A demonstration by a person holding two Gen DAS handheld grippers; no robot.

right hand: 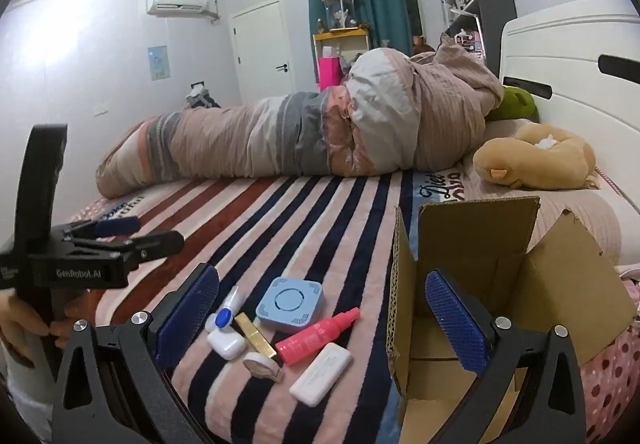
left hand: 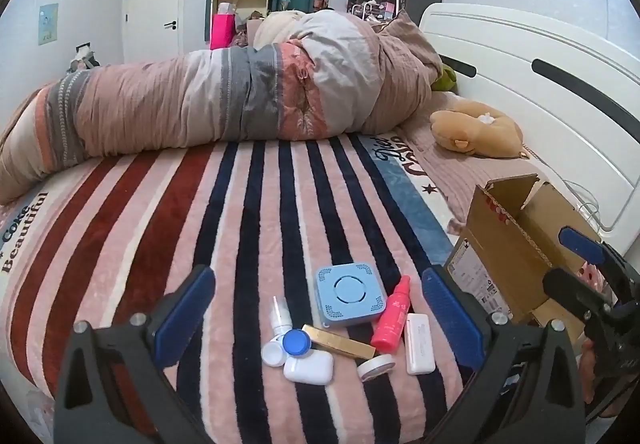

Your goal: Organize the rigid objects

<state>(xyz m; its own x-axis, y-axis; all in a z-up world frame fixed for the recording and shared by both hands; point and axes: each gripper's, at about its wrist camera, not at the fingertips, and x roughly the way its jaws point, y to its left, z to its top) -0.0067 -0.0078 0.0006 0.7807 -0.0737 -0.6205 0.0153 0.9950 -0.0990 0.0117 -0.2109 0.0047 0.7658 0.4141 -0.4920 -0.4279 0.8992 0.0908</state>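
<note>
Both grippers, left gripper (left hand: 318,308) and right gripper (right hand: 322,308), stand spread apart, holding nothing. Recommend gripping the pink bottle (right hand: 316,336) across its body, then lowering it inside the cardboard box (right hand: 480,244).

Small items lay clustered on the blanket (left hand: 240,224) between my left gripper's (left hand: 318,304) fingers: square device (left hand: 349,294) behind, spray bottle (left hand: 392,318) to its right, flat case (left hand: 419,343) rightmost. The cardboard box (right hand: 480,244) stood right of the cluster, rolled quilt (left hand: 220,100) far behind.
</note>
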